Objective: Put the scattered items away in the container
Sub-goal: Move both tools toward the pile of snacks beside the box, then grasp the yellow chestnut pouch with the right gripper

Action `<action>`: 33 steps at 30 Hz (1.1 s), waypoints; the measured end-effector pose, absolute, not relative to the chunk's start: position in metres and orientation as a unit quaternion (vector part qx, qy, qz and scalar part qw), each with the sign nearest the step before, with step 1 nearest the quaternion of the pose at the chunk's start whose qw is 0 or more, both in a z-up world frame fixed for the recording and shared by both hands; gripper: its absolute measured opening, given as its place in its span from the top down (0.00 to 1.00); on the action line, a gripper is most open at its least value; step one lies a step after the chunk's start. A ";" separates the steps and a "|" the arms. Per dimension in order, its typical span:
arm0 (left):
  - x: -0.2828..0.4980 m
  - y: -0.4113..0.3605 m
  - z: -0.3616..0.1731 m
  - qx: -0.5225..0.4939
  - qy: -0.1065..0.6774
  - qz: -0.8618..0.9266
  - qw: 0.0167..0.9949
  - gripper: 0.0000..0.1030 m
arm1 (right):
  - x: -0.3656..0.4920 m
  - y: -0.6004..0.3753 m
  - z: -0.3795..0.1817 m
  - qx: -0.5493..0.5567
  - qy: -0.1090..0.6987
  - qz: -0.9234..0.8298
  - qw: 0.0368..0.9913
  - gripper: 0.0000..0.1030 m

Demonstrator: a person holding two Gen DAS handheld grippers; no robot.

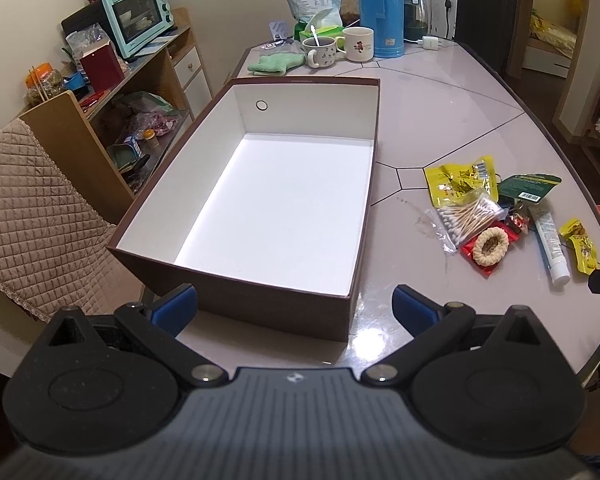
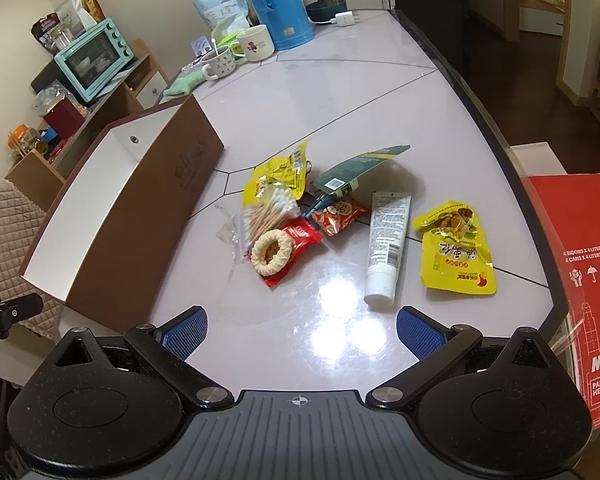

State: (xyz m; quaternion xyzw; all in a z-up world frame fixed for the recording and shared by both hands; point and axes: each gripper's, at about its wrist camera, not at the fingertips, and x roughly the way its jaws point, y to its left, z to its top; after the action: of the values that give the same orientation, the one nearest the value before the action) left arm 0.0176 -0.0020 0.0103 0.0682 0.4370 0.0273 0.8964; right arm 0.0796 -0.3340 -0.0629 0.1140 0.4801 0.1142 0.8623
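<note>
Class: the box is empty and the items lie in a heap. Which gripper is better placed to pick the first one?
Probably the right gripper: open, facing the white tube. The left gripper faces the box.

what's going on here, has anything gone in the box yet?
Nothing yet. The brown cardboard box with a white inside sits empty on the pale glossy table. The yellow snack packets, white tube, bag of cotton swabs and red-wrapped ring biscuit lie beside it. Left tongs and right tongs are both open, holding nothing.
</note>
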 end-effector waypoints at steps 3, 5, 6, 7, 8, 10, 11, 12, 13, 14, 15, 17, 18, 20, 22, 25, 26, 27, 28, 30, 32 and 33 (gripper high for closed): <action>0.021 -0.006 0.010 0.069 0.438 0.026 0.896 0.00 | 0.084 -0.338 -0.063 0.114 0.481 0.114 0.862 0.00; 0.024 -0.009 0.009 0.069 0.439 0.024 0.896 0.00 | 0.086 -0.341 -0.063 0.116 0.481 0.113 0.862 0.00; 0.025 -0.011 0.009 0.070 0.439 0.023 0.895 0.00 | 0.087 -0.344 -0.063 0.118 0.479 0.113 0.862 0.00; 0.026 -0.013 0.009 0.070 0.439 0.022 0.895 0.00 | 0.088 -0.346 -0.062 0.121 0.477 0.113 0.863 0.00; 0.027 -0.015 0.008 0.071 0.439 0.020 0.895 0.00 | 0.088 -0.350 -0.061 0.124 0.472 0.114 0.865 0.00; 0.030 -0.019 0.008 0.071 0.438 0.014 0.896 0.00 | 0.089 -0.356 -0.059 0.125 0.463 0.113 0.870 0.00; 0.031 -0.021 0.008 0.071 0.436 0.010 0.897 0.00 | 0.089 -0.360 -0.058 0.125 0.459 0.112 0.873 0.00; 0.032 -0.024 0.008 0.071 0.435 0.006 0.898 0.00 | 0.090 -0.364 -0.057 0.127 0.453 0.110 0.875 0.00; 0.033 -0.027 0.008 0.072 0.434 0.002 0.898 0.00 | 0.090 -0.369 -0.056 0.131 0.448 0.108 0.878 0.00; 0.035 -0.030 0.008 0.073 0.432 -0.003 0.899 0.00 | 0.090 -0.374 -0.056 0.135 0.443 0.106 0.880 0.00; 0.036 -0.033 0.009 0.072 0.429 -0.009 0.900 0.00 | 0.091 -0.378 -0.055 0.140 0.438 0.105 0.882 0.00; 0.039 -0.040 0.009 0.070 0.427 -0.023 0.901 0.00 | 0.091 -0.390 -0.055 0.157 0.427 0.101 0.885 0.00; 0.041 -0.043 0.008 0.070 0.426 -0.030 0.901 0.00 | 0.091 -0.395 -0.055 0.166 0.422 0.100 0.886 0.00; 0.045 -0.051 0.007 0.070 0.426 -0.044 0.901 0.00 | 0.092 -0.405 -0.055 0.180 0.413 0.101 0.887 0.00; 0.049 -0.059 0.005 0.069 0.427 -0.058 0.900 0.00 | 0.093 -0.413 -0.054 0.185 0.406 0.108 0.888 0.00; 0.055 -0.071 0.002 0.069 0.428 -0.078 0.898 0.00 | 0.096 -0.421 -0.055 0.179 0.404 0.114 0.890 0.00; 0.056 -0.076 0.000 0.069 0.428 -0.085 0.897 0.00 | 0.097 -0.423 -0.057 0.178 0.405 0.113 0.889 0.00; 0.057 -0.081 -0.001 0.068 0.428 -0.092 0.896 0.00 | 0.098 -0.426 -0.058 0.177 0.407 0.111 0.889 0.00; 0.059 -0.084 -0.002 0.068 0.428 -0.099 0.896 0.00 | 0.100 -0.429 -0.060 0.180 0.411 0.109 0.887 0.00; 0.062 -0.092 -0.004 0.067 0.427 -0.113 0.895 0.00 | 0.104 -0.436 -0.065 0.186 0.418 0.104 0.883 0.00; 0.065 -0.100 -0.006 0.066 0.426 -0.125 0.893 0.00 | 0.108 -0.445 -0.069 0.196 0.424 0.099 0.879 0.00; 0.066 -0.103 -0.007 0.066 0.426 -0.130 0.893 0.00 | 0.110 -0.450 -0.071 0.200 0.427 0.097 0.876 0.00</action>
State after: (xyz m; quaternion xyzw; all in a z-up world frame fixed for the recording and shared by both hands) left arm 0.0660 -0.1034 -0.0070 0.0656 0.4263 -0.1300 0.8928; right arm 0.1100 -0.4499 -0.0710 0.2004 0.4273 0.0967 0.8763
